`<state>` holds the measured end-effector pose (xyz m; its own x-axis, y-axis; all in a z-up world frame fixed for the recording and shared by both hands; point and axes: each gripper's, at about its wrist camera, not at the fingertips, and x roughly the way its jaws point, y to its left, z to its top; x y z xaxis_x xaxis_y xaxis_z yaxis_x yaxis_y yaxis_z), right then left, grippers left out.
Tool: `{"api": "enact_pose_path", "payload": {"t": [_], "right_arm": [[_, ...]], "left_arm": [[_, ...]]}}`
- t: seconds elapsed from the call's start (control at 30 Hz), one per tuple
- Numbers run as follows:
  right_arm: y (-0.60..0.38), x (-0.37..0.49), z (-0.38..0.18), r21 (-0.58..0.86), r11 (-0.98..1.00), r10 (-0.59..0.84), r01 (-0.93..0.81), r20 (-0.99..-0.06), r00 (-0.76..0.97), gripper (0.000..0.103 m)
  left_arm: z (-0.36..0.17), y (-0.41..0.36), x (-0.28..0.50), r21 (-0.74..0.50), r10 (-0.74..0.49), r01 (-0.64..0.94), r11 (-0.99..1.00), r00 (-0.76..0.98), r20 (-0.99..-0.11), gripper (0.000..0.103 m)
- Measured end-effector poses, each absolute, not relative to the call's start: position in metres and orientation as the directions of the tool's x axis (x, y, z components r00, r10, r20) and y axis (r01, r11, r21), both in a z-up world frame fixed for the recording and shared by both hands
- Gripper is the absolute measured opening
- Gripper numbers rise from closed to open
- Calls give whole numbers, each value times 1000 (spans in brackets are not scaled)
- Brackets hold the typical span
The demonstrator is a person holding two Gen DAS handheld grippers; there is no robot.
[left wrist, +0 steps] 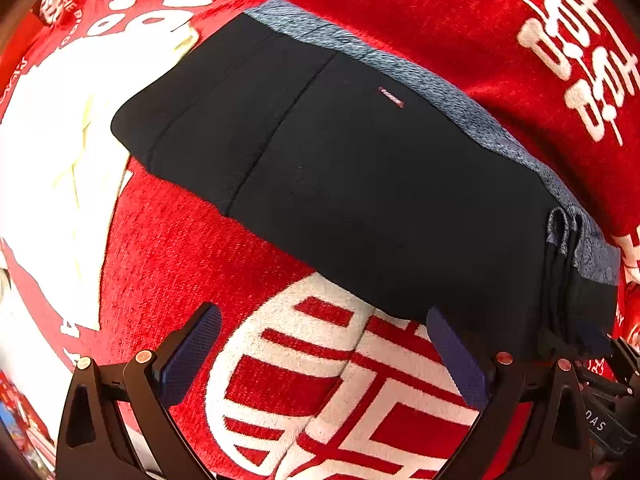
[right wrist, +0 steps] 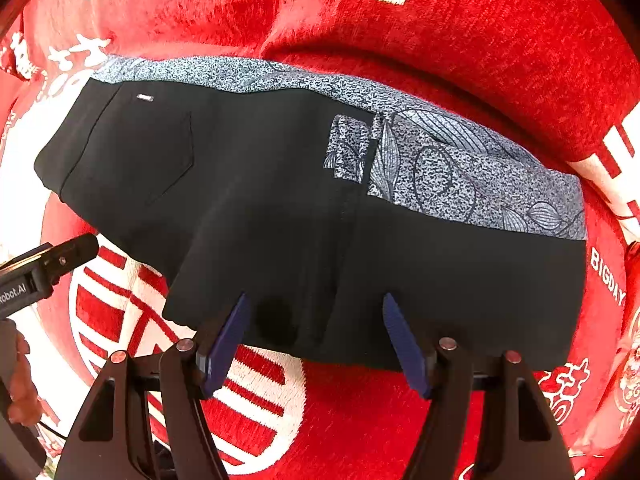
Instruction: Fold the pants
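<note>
The black pants [right wrist: 280, 208] lie folded into a compact rectangle on a red cloth [right wrist: 500, 60] with white characters, a grey patterned waistband [right wrist: 460, 168] along the far edge. The left tool [left wrist: 324, 348] and right tool [right wrist: 316, 332] are both released, hovering at the near edge.

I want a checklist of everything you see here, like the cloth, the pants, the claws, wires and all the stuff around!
Surface: red cloth with white printed signs.
Job's things: black pants with grey patterned band, folded into a flat bundle on the cloth.
Clutter: nothing seen.
Claws: left claw open over the cloth by the pants' edge; right claw open at the pants' near edge, gripping nothing.
Cables: nothing seen.
Surroundings: a hand at the picture's edge.
</note>
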<state>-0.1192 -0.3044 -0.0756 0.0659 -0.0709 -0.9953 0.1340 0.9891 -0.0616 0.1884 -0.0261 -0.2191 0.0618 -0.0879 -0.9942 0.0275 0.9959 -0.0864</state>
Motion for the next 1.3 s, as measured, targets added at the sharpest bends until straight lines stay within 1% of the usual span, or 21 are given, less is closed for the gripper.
{"api": "enact_pose_path", "payload": {"t": [0.17, 0.3, 0.37, 0.43, 0.5, 0.57, 0.63, 0.67, 0.7, 0.8, 0.97, 1.07, 1.23, 1.3], "right_arm": [[-301, -112, -75, -57, 990, -64, 127, -996, 56, 74], [-296, -106, -75, -79, 991, -85, 106, -995, 59, 74], [-292, -105, -67, -64, 993, -73, 104, -993, 89, 74], [-283, -102, -55, -40, 997, -50, 70, -988, 146, 74], [-276, -98, -55, -38, 999, -42, 31, -986, 159, 74], [-272, -94, -66, -34, 999, -36, 17, -990, 135, 74], [-281, -92, -96, 23, 997, 20, 76, -999, 40, 73], [-286, -92, -102, 39, 994, 35, 104, -999, 34, 73], [-289, -92, -101, 51, 992, 42, 120, -997, 70, 75], [-286, -92, -101, 52, 994, 44, 101, -996, 82, 78], [-280, -95, -101, 44, 997, 37, 70, -995, 91, 80], [-278, -96, -102, 49, 996, 42, 78, -995, 90, 81], [-279, -95, -104, 45, 997, 39, 69, -995, 92, 84], [-279, -96, -104, 46, 997, 39, 65, -995, 96, 84]], "left_arm": [[-222, -6, 194, -119, -118, -18, 993, 68, -991, 103], [-222, 9, 201, -160, -155, -65, 985, 73, -985, 103], [-221, 15, 204, -168, -162, -74, 983, 77, -984, 103], [-219, 23, 208, -182, -175, -79, 980, 89, -981, 103], [-218, 31, 211, -192, -184, -81, 978, 96, -978, 103], [-220, 39, 214, -190, -181, -88, 978, 95, -979, 103], [-221, 46, 217, -186, -178, -97, 978, 88, -980, 103], [-222, 48, 219, -186, -177, -101, 977, 88, -980, 103], [-221, 52, 220, -189, -180, -103, 977, 92, -979, 103], [-219, 71, 225, -212, -198, -116, 970, 125, -972, 103], [-222, 111, 239, -307, -275, -193, 932, 177, -945, 103], [-222, 122, 244, -371, -328, -194, 908, 218, -919, 103], [-233, 137, 251, -511, -464, -224, 830, 232, -855, 103], [-239, 138, 250, -533, -483, -229, 815, 239, -842, 103]]}}
